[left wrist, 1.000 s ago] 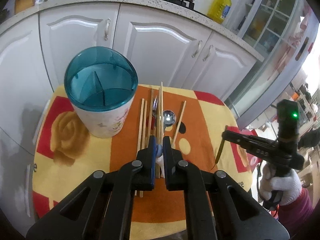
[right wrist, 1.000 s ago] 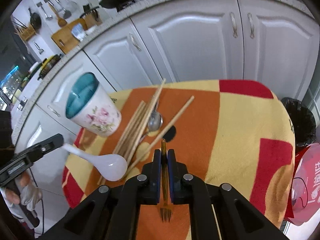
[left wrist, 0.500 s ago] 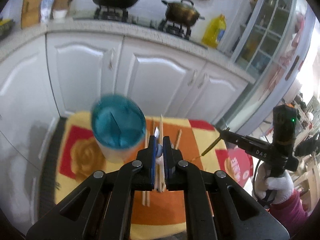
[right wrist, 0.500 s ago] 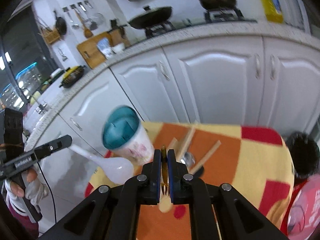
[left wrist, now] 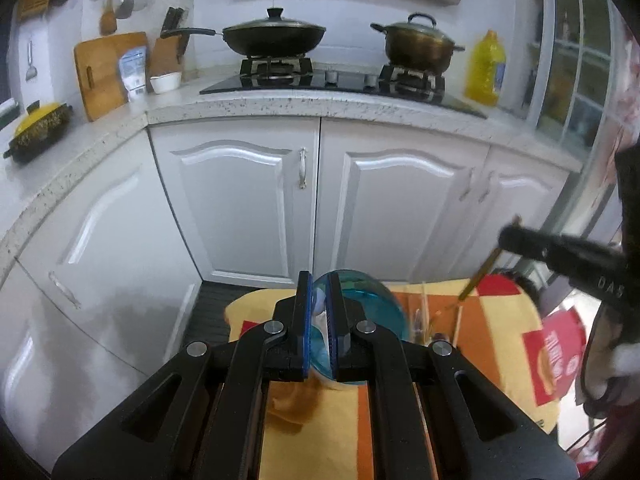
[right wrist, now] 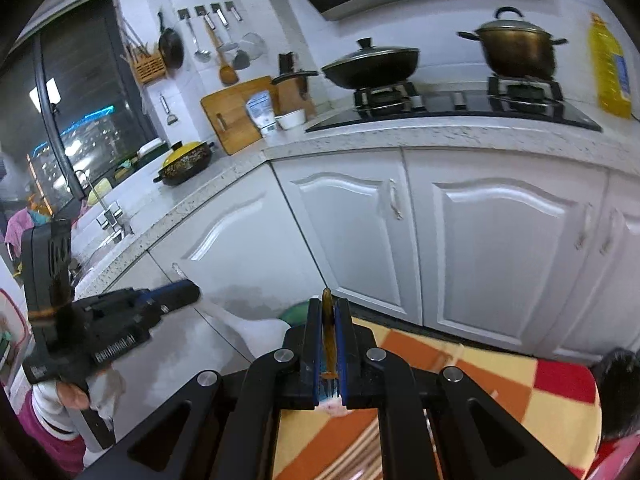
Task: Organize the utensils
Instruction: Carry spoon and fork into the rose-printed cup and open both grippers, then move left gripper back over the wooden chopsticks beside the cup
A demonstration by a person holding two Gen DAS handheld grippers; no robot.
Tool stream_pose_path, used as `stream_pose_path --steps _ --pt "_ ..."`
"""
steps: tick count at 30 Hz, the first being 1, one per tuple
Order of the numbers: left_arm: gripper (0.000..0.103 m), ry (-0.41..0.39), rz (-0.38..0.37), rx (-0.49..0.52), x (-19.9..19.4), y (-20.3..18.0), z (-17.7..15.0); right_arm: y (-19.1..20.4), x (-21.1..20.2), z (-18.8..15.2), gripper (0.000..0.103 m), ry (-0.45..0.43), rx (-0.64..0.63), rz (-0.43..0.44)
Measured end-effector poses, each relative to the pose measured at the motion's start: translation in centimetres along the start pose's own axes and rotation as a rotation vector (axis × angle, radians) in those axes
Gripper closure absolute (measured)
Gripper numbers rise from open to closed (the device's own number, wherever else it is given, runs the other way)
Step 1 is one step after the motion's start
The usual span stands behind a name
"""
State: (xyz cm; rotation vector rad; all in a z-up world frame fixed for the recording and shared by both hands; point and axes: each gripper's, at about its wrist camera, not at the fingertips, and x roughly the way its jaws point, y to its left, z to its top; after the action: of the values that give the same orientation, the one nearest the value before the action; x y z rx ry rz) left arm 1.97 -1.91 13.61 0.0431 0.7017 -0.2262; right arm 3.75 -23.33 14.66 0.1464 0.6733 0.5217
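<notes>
My left gripper (left wrist: 319,282) is shut on the handle of a white spoon (left wrist: 319,305). Right behind its fingers stands the teal-lined utensil holder (left wrist: 376,308), partly hidden. In the right wrist view the spoon's white bowl (right wrist: 260,330) hangs from the left gripper (right wrist: 188,293) at the left, above the holder's rim (right wrist: 295,313). My right gripper (right wrist: 327,306) is shut on a brown fork (right wrist: 328,328), tines toward the camera. From the left wrist view that fork (left wrist: 478,280) points down from the right gripper (left wrist: 510,238). Several chopsticks (left wrist: 424,312) lie on the table.
The small table wears a yellow, orange and red checked cloth (left wrist: 500,320). White cabinets (left wrist: 248,200) and a speckled counter with a wok (left wrist: 272,36), a pot (left wrist: 416,44) and a yellow oil bottle (left wrist: 486,68) stand behind it. A gloved hand (right wrist: 68,396) holds the left gripper.
Both grippers have risen and tipped up, spoon and fork still held. The table and holder slid down in both views; the counter and stove came into sight.
</notes>
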Motion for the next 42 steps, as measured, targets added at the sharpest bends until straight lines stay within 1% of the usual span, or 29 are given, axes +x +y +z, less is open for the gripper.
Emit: stream_pose_path --steps 4,7,10,17,23,26,28,29,30,31,32,34,35,38,40,42 --pt "0.098 0.047 0.019 0.01 2.8 0.0 -0.5 0.1 3.7 0.4 0.097 0.044 -0.025 -0.015" --pt "0.098 0.077 0.03 -0.006 4.7 0.4 -0.8 -0.4 6.1 0.1 0.097 0.066 -0.02 -0.031" --pt "0.098 0.101 0.032 -0.024 6.1 0.6 -1.4 -0.8 8.3 -0.3 0.097 0.099 -0.005 -0.023" --pt "0.098 0.161 0.02 -0.061 9.0 0.6 -3.0 -1.8 13.6 -2.0 0.097 0.214 0.015 -0.015" --pt "0.097 0.189 0.008 -0.103 10.2 0.9 -3.9 -2.5 15.6 -3.3 0.097 0.269 0.038 0.004" --pt "0.095 0.208 0.009 -0.11 10.6 1.0 -4.2 -2.8 15.3 -3.6 0.097 0.276 0.049 0.004" --pt "0.092 0.214 0.016 -0.11 10.8 0.9 -4.4 -2.8 14.7 -3.6 0.095 0.267 0.046 0.005" --pt "0.087 0.214 0.019 -0.108 10.7 0.9 -4.5 -2.8 14.7 -3.6 0.088 0.267 0.046 0.005" --pt "0.077 0.215 0.019 -0.109 10.7 1.0 -4.6 -2.7 14.4 -3.6 0.077 0.263 0.048 0.009" --pt "0.072 0.217 0.014 -0.115 10.6 1.0 -4.7 -2.8 13.9 -3.6 0.071 0.256 0.054 0.022" --pt "0.065 0.217 0.005 -0.124 10.5 1.2 -4.8 -2.8 12.6 -3.7 0.064 0.227 0.049 0.013" --pt "0.063 0.217 0.002 -0.133 10.2 1.4 -4.9 -2.7 12.1 -3.6 0.064 0.22 0.042 0.007" --pt "0.062 0.22 0.006 -0.135 10.1 1.4 -5.0 -2.6 10.8 -3.9 0.064 0.21 0.038 0.001" --pt "0.06 0.219 0.008 -0.152 9.1 1.7 -5.3 -2.8 8.8 -4.4 0.064 0.184 0.043 -0.02" --pt "0.058 0.202 0.015 -0.158 8.1 1.6 -5.4 -2.7 7.8 -4.9 0.062 0.176 0.036 -0.04" --pt "0.054 0.187 0.029 -0.157 7.3 1.4 -5.5 -2.5 6.8 -5.6 0.061 0.167 0.022 -0.065"
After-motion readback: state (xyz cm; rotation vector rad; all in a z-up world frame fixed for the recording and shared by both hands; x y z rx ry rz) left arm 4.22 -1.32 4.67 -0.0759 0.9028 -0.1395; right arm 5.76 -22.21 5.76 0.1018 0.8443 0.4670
